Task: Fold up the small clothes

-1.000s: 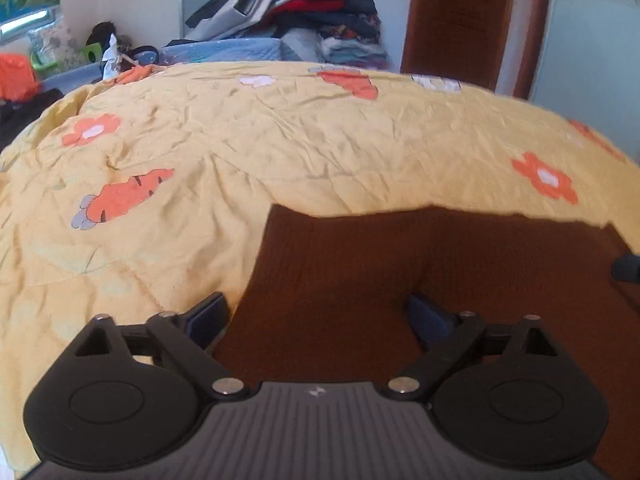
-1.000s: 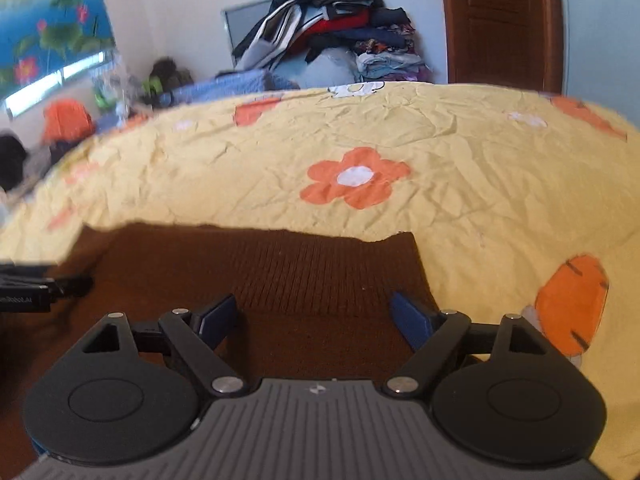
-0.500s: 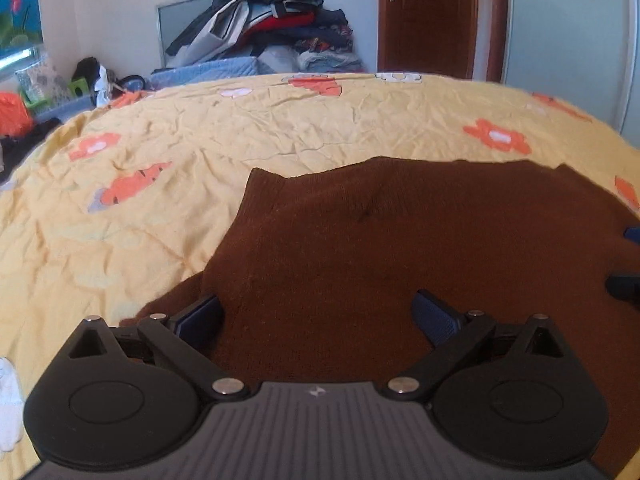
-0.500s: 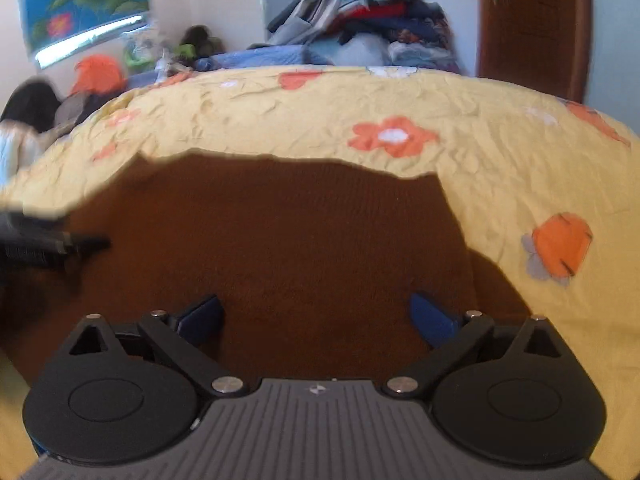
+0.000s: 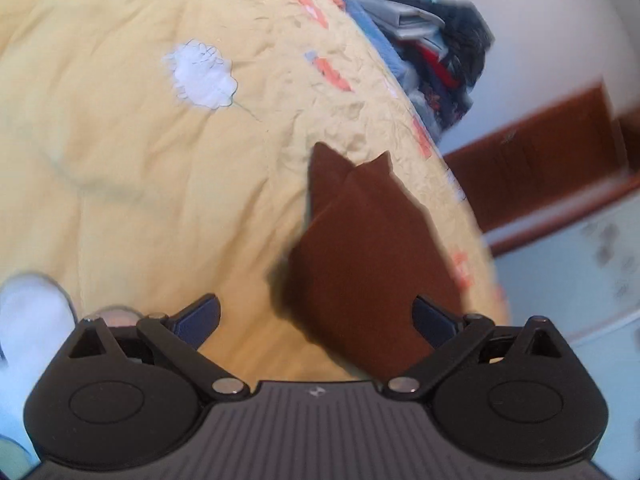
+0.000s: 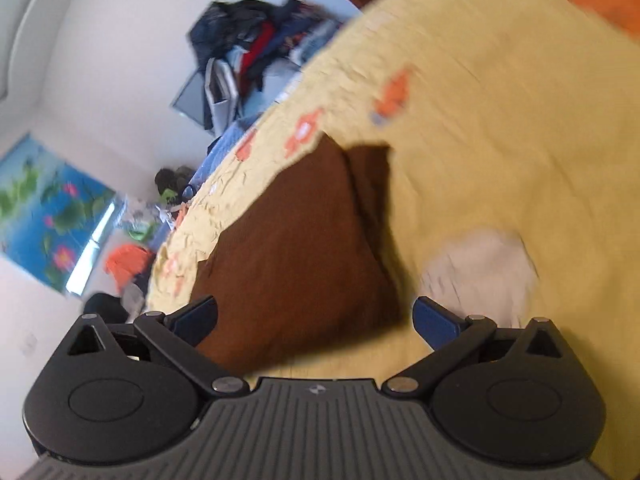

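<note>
Yellow floral bedspread (image 5: 140, 168) carries the brown knit garment (image 5: 360, 248), apparently folded; blur hides detail. Soft, light, floppy: pinch a corner edge. Left gripper (image 5: 316, 314) and right gripper (image 6: 316, 314) gape, empty.

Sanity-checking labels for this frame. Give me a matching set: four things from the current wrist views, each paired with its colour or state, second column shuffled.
Things:
1. brown garment
2. bed sheet
3. left gripper
4. wall picture

Colour or state:
A. blue, with pink flowers and green leaves
B. fingers apart, holding nothing
C. lying on the bed, dark brown
D. yellow, with orange and white prints

Pairs: 1-C, 2-D, 3-B, 4-A

The right gripper is open too, so B describes both.
</note>
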{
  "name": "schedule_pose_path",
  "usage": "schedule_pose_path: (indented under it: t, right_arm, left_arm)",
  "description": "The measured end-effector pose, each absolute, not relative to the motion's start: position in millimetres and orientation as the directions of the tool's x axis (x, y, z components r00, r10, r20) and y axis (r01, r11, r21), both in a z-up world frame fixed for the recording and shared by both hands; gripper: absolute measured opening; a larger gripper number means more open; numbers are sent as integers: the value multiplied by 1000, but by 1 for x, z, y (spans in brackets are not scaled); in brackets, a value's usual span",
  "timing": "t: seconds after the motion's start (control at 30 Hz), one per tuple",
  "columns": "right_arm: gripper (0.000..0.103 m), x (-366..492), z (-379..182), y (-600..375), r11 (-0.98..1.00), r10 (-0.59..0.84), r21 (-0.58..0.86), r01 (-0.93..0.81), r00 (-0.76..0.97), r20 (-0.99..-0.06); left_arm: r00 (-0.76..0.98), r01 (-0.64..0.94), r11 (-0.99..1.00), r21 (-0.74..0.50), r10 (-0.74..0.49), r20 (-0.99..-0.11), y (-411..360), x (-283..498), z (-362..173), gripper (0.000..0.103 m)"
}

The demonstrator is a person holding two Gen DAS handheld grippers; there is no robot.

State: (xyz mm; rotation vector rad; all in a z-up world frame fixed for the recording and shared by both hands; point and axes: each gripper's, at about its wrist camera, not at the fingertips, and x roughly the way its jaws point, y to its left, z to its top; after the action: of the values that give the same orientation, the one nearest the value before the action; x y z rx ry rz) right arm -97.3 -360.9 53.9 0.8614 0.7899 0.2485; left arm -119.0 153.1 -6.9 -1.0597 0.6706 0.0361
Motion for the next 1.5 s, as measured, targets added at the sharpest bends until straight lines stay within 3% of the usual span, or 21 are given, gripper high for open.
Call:
schedule_pose_path:
  t: [0.13,0.27,0.3,0.33,0.37,0.4,0.43,0.53,0.7,0.8,0.83,0.9,0.97,1.03,1.07,1.13,1.27,1.33,1.4,1.43,1.5]
  right_arm:
    - [103,-86,41,-352,634,494,765,111,702,-512]
    - [103,-49,33,-333,618,506,779,105,705,-497]
    - [101,-41,33,-330,617,510,781,98,706,-492]
    - [96,-38,32,-328,628,510,774,86,706,-492]
    - [78,-33,32,-326,641,518,765,70,695,-498]
    - [42,-29,30,-326,649,525,758,68,681,-511]
    - [23,-25,26,-328,662,525,745,82,659,-539]
    - [21,-20,20,-336,658,557,750,68,625,-546]
    - [20,-48,58,-331,707,588,705,-66,608,-533]
    - [17,-61,42,-327,753,566,656,-51,560,-605]
    - [22,-64,34,-326,757,559,651,-45,561,-611]
    - [52,-69,32,-334,696,586,718,-6,583,-563]
    - [77,-75,48,-344,690,558,724,9,630,-539]
    - [79,-77,72,-351,746,481,665,-19,707,-519]
    - [78,-72,84,-349,781,453,623,-37,721,-525]
    - [79,-53,104,-334,826,434,556,-94,735,-521]
    - [88,0,110,-286,817,523,524,-241,691,-498]
    - [89,29,97,-259,844,506,479,-243,660,-556]
    - [89,47,75,-240,916,394,341,-212,638,-661]
    - [90,51,59,-237,943,330,272,-189,614,-717]
    - [90,31,46,-240,939,338,192,-285,657,-674]
  left_arm:
    - [818,-286,414,-864,-365,-446,151,-90,-18,103]
    - [815,-269,510,-817,-331,-476,127,-58,-12,102]
    - [814,-276,541,-794,-308,-492,123,-55,-11,96]
    - [806,-283,581,-764,-288,-517,119,-52,-8,80]
    - [787,-293,626,-723,-271,-554,116,-47,-6,64]
    - [761,-303,669,-678,-258,-595,114,-42,-7,26]
    - [738,-308,693,-652,-259,-624,116,-39,-10,16]
    - [724,-263,702,-662,-309,-616,126,-39,-4,13]
    - [721,-131,832,-538,-293,-628,130,-66,23,13]
    - [684,-149,834,-531,-300,-665,136,-69,-1,21]
    - [696,-162,837,-523,-279,-662,138,-74,1,27]
    - [703,-209,852,-480,-211,-680,143,-82,14,38]
    - [774,-248,870,-425,-86,-627,150,-98,36,49]
    - [852,-257,898,-356,37,-522,146,-105,62,79]
    - [881,-245,911,-331,67,-468,140,-101,72,85]
    - [908,-134,949,-284,3,-419,117,-82,82,87]
    - [854,33,995,-91,-75,-515,47,-14,58,87]
    - [782,40,998,-38,-55,-621,33,17,37,87]
    - [702,15,999,-36,-36,-711,37,36,9,87]
    - [733,15,1000,-1,-11,-680,40,29,6,88]
    - [739,41,999,-6,-34,-672,51,20,3,88]
